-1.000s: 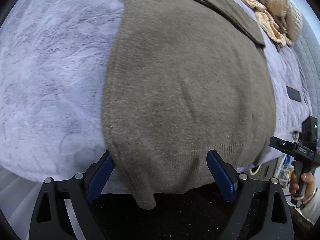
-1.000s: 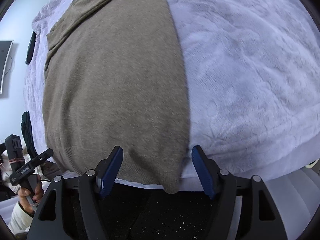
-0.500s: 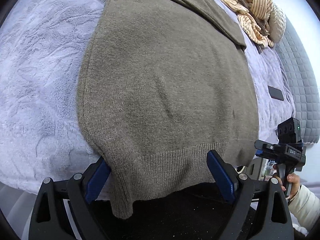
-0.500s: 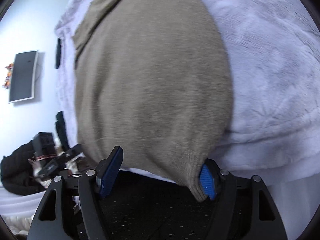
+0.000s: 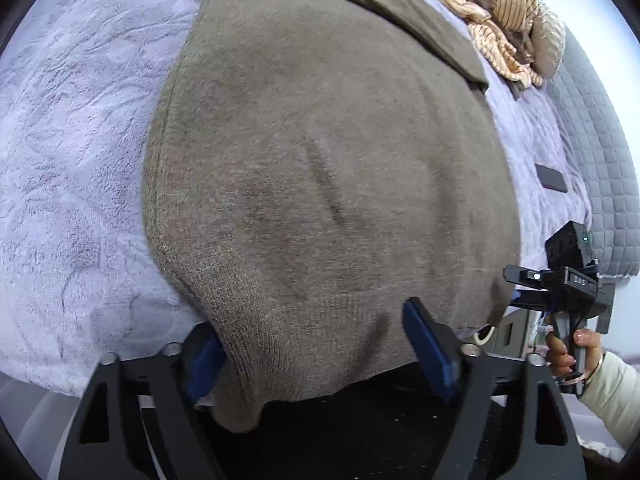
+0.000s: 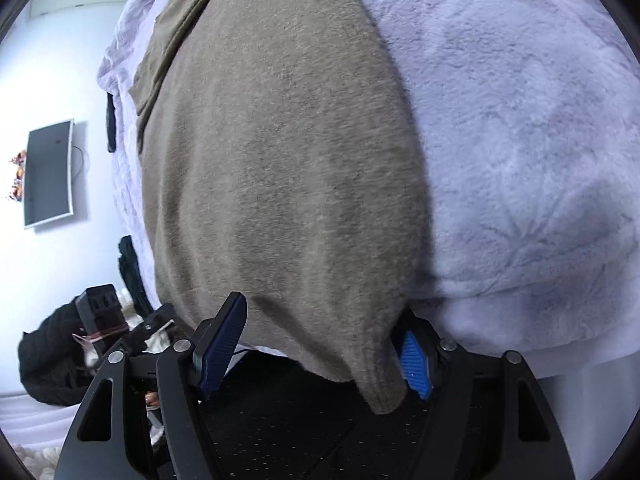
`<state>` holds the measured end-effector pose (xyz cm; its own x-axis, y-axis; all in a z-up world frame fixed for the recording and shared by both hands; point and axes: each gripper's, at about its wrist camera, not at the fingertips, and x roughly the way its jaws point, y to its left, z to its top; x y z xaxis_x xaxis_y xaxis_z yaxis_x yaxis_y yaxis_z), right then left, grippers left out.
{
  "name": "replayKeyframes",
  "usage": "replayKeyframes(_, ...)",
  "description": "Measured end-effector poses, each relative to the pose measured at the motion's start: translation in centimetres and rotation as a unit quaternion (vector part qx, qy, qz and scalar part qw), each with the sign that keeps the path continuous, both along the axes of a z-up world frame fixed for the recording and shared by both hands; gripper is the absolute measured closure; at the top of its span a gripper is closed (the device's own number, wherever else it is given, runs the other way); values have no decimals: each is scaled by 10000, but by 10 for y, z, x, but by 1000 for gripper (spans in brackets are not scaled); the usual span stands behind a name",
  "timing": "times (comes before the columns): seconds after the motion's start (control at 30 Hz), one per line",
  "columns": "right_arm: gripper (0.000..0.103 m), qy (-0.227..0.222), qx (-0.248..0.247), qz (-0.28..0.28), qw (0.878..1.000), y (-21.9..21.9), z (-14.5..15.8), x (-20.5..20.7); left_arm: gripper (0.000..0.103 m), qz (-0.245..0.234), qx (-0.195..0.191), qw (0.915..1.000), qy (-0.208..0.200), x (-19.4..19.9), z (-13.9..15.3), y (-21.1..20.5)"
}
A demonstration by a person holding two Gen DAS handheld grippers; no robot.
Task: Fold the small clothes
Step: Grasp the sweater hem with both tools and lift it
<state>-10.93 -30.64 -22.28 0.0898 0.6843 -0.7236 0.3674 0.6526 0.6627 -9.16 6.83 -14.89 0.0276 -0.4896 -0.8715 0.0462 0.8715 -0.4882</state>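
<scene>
Both tools have tipped lower over the sweater's hem since a second ago, and the near corners now hang deeper between their fingers.

On the left wrist view, the left tool [image 5: 316, 344] is closing its jaws with the hem's left corner between them; the cloth drapes over the left pad and droops past it, while the right pad stands clear of the knit, so nothing is clamped.

On the right wrist view, the right tool [image 6: 320, 344] is also closing, jaws apart. The hem's right corner hangs against the right pad, and the left pad sits free.

The sweater [image 5: 328, 160] lies flat on the bed [image 5: 80, 160], a sleeve folded across its far end. A striped garment [image 5: 504, 12] is heaped beyond it, and a phone [image 5: 552, 178] lies on the blanket to the right. The person's hand [image 5: 564, 350] grips the right tool's handle.
</scene>
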Motion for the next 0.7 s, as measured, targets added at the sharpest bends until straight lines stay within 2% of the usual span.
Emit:
replayKeyframes(0.03, 38, -12, 49, -21, 10000, 1, 1, -1, 39, 21, -91, 10000, 0, 0, 1, -1)
replayKeyframes(0.07, 42, -16, 79, -35, 10000, 4, 2, 0, 50, 47, -161, 9999, 30, 1, 1, -1)
replayKeyframes(0.1, 51, 11, 58, -33, 10000, 7, 1, 1, 62, 77, -224, 9997, 84, 1, 0, -2)
replayKeyframes(0.17, 65, 82, -30, -36, 10000, 9, -1, 2, 75, 138, -257, 9993, 248, 3, -7, -4)
replayKeyframes(0.23, 87, 98, -85, -51, 9999, 6, 0, -1, 80, 114, -223, 9994, 255, 4, -8, -6)
replayKeyframes(0.27, 90, 41, -63, -61, 10000, 6, 4, -2, 86, 77, -212, 9995, 223, 4, -6, -7)
replayKeyframes(0.43, 91, -298, 345, -149, 9989, 5, 26, 0, 86, 6, -258, 9996, 99, 6, 6, -6)
replayKeyframes(0.5, 91, -250, 474, -129, 9985, 7, 24, 6, 86, 37, -216, 9996, 194, 7, 1, -6)
replayKeyframes(0.57, 86, -65, 457, -22, 9989, 7, 15, 10, 86, 53, -161, 9993, 334, 8, -8, -6)
replayKeyframes(0.6, 83, 81, 397, 31, 9992, 8, 9, 11, 85, 74, -163, 9992, 366, 8, -11, -6)
replayKeyframes(0.67, 70, 248, 405, 163, 9987, 10, -1, 13, 85, 113, -168, 9989, 426, 8, -15, -7)
replayKeyframes(0.7, 60, 230, 439, 198, 9986, 12, -2, 14, 85, 110, -177, 9987, 455, 9, -16, -7)
